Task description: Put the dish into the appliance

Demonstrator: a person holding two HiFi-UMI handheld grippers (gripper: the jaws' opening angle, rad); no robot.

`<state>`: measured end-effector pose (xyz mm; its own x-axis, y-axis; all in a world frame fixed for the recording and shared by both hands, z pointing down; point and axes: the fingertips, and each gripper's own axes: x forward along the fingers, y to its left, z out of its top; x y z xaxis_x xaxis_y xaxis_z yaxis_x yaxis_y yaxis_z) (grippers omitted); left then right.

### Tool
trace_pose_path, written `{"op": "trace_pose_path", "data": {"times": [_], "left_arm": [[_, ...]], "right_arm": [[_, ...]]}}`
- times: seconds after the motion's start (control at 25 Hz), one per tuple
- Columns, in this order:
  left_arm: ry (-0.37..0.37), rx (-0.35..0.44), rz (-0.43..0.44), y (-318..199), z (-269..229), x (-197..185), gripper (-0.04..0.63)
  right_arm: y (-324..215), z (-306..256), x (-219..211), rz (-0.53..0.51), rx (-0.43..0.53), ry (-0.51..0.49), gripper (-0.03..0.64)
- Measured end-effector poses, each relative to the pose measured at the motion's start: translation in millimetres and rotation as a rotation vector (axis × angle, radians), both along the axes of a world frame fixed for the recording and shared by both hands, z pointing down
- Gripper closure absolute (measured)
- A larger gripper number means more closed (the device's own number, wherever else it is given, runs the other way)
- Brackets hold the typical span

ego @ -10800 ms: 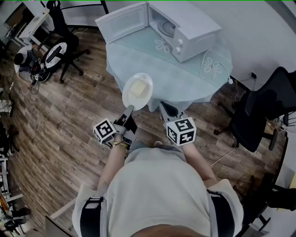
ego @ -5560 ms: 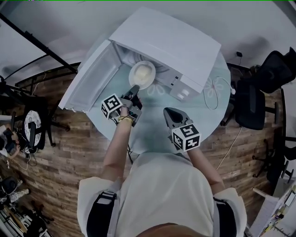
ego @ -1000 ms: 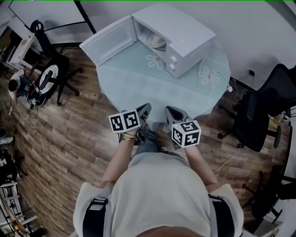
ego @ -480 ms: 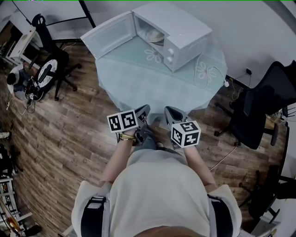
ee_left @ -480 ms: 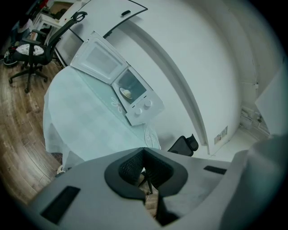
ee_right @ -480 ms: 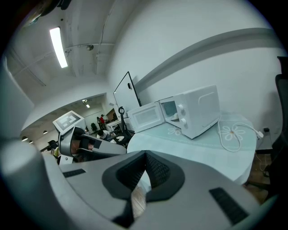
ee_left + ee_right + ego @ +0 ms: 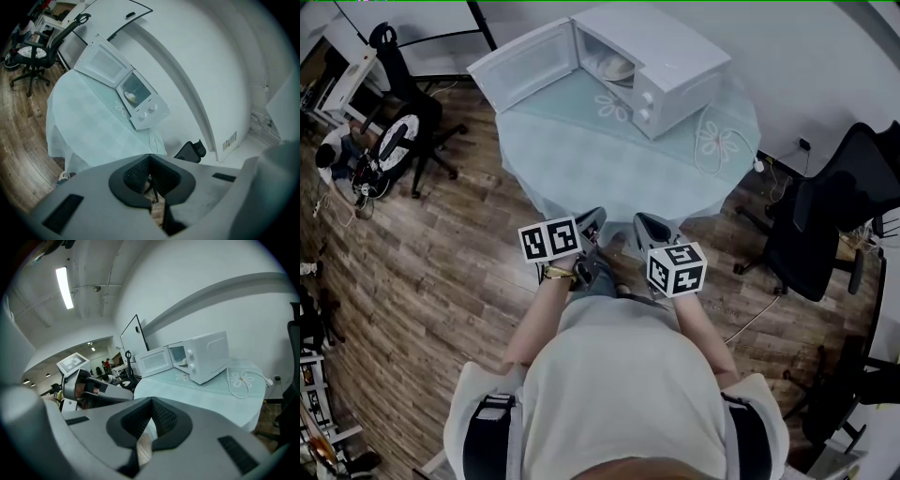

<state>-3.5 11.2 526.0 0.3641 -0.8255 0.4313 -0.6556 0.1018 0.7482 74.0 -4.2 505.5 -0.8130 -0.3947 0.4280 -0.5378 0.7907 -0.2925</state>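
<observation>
The white microwave (image 7: 661, 56) stands at the far side of the round table (image 7: 609, 169), its door (image 7: 525, 64) swung wide open to the left. The pale dish (image 7: 614, 67) lies inside the cavity, also seen in the left gripper view as the dish (image 7: 131, 97) within the microwave (image 7: 146, 107). My left gripper (image 7: 594, 221) and right gripper (image 7: 643, 225) hang side by side just off the table's near edge, both shut with nothing in them. From the right gripper (image 7: 149, 427) I see the microwave (image 7: 208, 355) and the left gripper (image 7: 93, 390) beside me.
A white power cable (image 7: 712, 141) loops on the tablecloth right of the microwave. Black office chairs stand at the right (image 7: 825, 225) and the far left (image 7: 408, 117). A person (image 7: 337, 155) sits on the wooden floor at the left.
The left gripper carried the dish to the microwave and left it inside. Over the last second both shut grippers have drawn a little back from the table's near edge.
</observation>
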Motion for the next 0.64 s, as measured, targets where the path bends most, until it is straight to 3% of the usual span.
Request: {"op": "trace_pose_path", "data": {"times": [0.64], "left_arm": [[0.01, -0.004, 0.0, 1.2, 0.3, 3.2, 0.586]], "right_arm": [[3.4, -3.5, 2.1, -0.014, 0.014, -0.01, 0.61]]}}
